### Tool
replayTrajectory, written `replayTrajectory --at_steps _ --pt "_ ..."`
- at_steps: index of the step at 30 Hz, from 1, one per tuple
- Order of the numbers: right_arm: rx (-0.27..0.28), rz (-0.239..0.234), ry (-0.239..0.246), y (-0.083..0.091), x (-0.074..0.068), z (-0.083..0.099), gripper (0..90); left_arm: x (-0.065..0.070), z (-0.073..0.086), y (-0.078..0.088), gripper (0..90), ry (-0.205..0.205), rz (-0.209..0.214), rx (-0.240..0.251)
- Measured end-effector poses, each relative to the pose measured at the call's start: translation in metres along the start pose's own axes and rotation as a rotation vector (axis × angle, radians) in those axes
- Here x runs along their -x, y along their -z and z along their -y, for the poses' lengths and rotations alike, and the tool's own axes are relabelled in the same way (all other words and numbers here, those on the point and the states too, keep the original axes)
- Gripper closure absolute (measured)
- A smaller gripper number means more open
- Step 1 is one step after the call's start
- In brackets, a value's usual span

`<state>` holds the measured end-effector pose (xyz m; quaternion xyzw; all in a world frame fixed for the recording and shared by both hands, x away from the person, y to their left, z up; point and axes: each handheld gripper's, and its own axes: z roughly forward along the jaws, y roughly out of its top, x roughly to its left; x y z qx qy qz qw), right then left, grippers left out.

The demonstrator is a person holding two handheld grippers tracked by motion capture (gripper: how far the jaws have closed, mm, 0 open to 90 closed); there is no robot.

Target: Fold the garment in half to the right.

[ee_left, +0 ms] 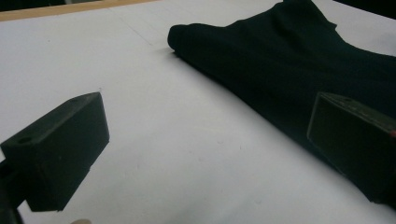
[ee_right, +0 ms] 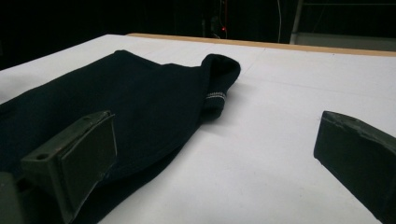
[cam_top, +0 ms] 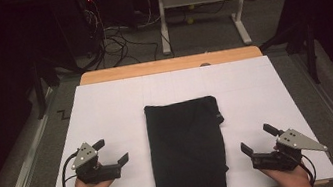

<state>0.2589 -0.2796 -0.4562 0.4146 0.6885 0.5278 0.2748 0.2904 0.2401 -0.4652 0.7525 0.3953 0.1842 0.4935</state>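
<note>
A folded black garment (cam_top: 187,148) lies lengthwise in the middle of the white table cover (cam_top: 106,108), reaching to the near edge. My left gripper (cam_top: 111,152) rests open on the cover to the garment's left, with nothing between its fingers. My right gripper (cam_top: 258,139) rests open to the garment's right, also holding nothing. In the left gripper view the garment (ee_left: 289,60) runs across the upper right beyond the open left gripper (ee_left: 215,140). The right gripper view has the garment (ee_right: 116,102) at left, with a small folded corner and a pale stitched band, behind the open right gripper (ee_right: 215,154).
A wooden table edge (cam_top: 170,65) runs along the far side of the cover. Beyond it stand a white metal frame (cam_top: 202,12) and tangled cables (cam_top: 115,41) on the floor. Metal rails (cam_top: 32,155) flank the table on both sides.
</note>
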Motion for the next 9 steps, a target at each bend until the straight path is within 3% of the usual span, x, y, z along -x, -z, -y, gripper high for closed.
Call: replayTrajectory --at_steps 9 --pt "-0.001 0.026 -0.006 0.0087 0.0030 0.0042 0.1 0.0021 -0.0055 -0.0056 0.0 -0.004 0.009 -0.001"
